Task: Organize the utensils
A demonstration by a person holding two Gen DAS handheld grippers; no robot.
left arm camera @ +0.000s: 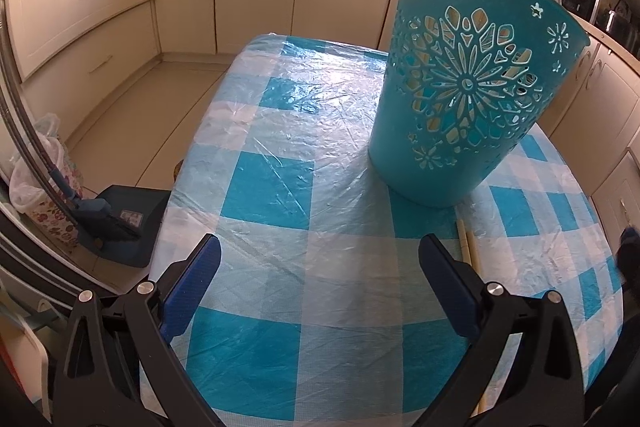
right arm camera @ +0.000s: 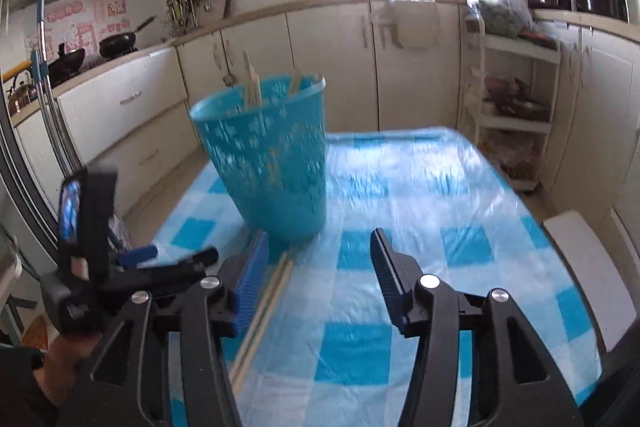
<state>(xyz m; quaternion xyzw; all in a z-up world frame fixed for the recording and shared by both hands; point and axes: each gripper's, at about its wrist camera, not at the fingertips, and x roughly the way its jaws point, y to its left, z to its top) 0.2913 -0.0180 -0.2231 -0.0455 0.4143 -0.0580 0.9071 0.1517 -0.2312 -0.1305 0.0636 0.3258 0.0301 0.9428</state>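
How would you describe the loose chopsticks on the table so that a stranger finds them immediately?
Start at the table with the blue-and-white checked cloth, then find the tall turquoise basket standing on it. The loose chopsticks lie flat on the cloth just in front of the basket's base; unlike the wooden sticks standing inside the basket, they lie down.

1. Teal basket (right arm camera: 266,163): motion-blurred in the right wrist view; its cut-out pattern is unreadable there.
2. Wooden sticks in the basket (right arm camera: 252,87): lower parts hidden behind the basket wall; number cannot be told.
3. Chopsticks on the table (left arm camera: 468,247): far ends hidden under the basket's base, near ends behind the left tongs (left arm camera: 320,267).
4. Table (right arm camera: 460,187): near edge cut off by the frame.
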